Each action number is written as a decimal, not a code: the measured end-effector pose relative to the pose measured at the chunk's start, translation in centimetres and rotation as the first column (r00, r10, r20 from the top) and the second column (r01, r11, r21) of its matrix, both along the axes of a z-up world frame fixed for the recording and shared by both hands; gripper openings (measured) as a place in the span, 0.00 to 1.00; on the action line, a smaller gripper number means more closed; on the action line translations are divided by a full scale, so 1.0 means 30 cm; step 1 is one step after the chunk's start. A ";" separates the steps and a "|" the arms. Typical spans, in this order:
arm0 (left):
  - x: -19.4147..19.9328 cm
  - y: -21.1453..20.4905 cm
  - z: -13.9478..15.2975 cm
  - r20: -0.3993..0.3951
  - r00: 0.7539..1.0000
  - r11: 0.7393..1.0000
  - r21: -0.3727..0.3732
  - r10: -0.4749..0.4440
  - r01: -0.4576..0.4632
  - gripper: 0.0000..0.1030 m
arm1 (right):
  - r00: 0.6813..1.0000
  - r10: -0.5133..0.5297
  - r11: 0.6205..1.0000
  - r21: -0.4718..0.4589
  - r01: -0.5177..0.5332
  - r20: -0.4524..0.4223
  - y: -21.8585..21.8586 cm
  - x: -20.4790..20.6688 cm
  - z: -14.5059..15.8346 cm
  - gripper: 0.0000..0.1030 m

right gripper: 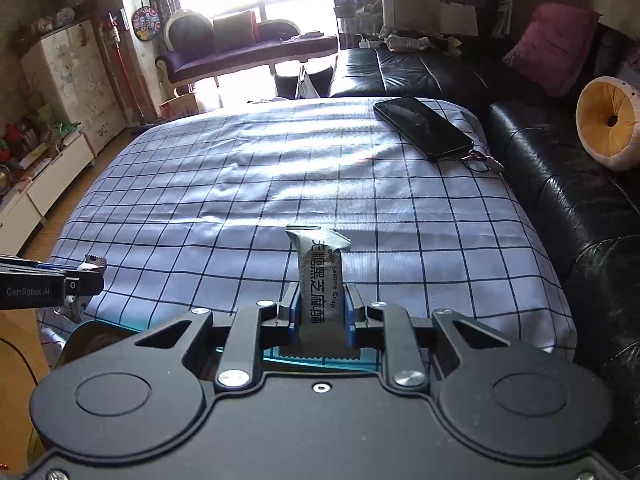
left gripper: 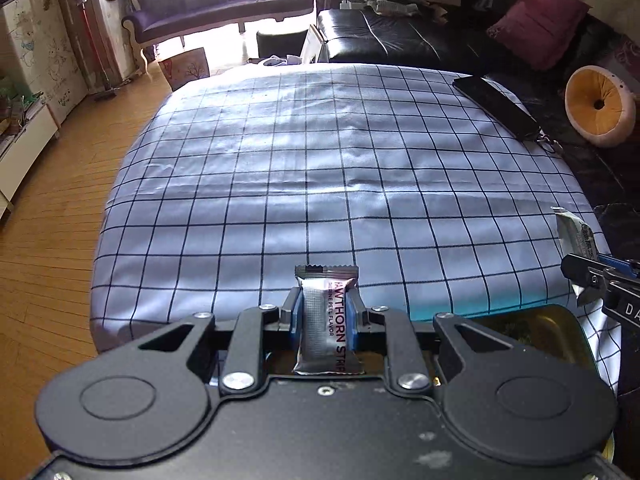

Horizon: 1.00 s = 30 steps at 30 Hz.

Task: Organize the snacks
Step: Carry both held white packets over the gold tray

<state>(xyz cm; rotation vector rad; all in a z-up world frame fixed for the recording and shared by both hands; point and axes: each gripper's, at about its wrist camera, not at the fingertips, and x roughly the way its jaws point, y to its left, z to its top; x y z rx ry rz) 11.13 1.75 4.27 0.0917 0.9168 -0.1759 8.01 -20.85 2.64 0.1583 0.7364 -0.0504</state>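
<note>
My left gripper point(left gripper: 323, 312) is shut on a silver hawthorn strip packet point(left gripper: 325, 320), which stands upright between the blue pads above the near edge of the checked tablecloth point(left gripper: 304, 168). My right gripper point(right gripper: 322, 312) is shut on a pale black sesame crisp packet point(right gripper: 320, 276), also upright. Each gripper shows in the other's view: the right one point(left gripper: 592, 276) at the right edge with its packet point(left gripper: 576, 236), the left one point(right gripper: 80, 284) at the left edge. A tin with a gold interior point(left gripper: 536, 328) lies below, near the table's front right corner.
A black phone point(right gripper: 424, 128) with a keyring lies at the table's far right corner. A black leather sofa point(right gripper: 560, 184) with a pink cushion point(right gripper: 552, 48) and a round yellow cushion point(right gripper: 608, 120) runs along the right. Wooden floor point(left gripper: 48, 216) and white cabinets are on the left.
</note>
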 end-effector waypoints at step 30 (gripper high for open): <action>-0.365 0.052 -0.118 -0.045 0.996 0.996 0.044 0.078 -0.076 0.20 | 1.000 -0.017 0.998 0.065 0.018 -0.015 0.070 -0.383 -0.008 0.29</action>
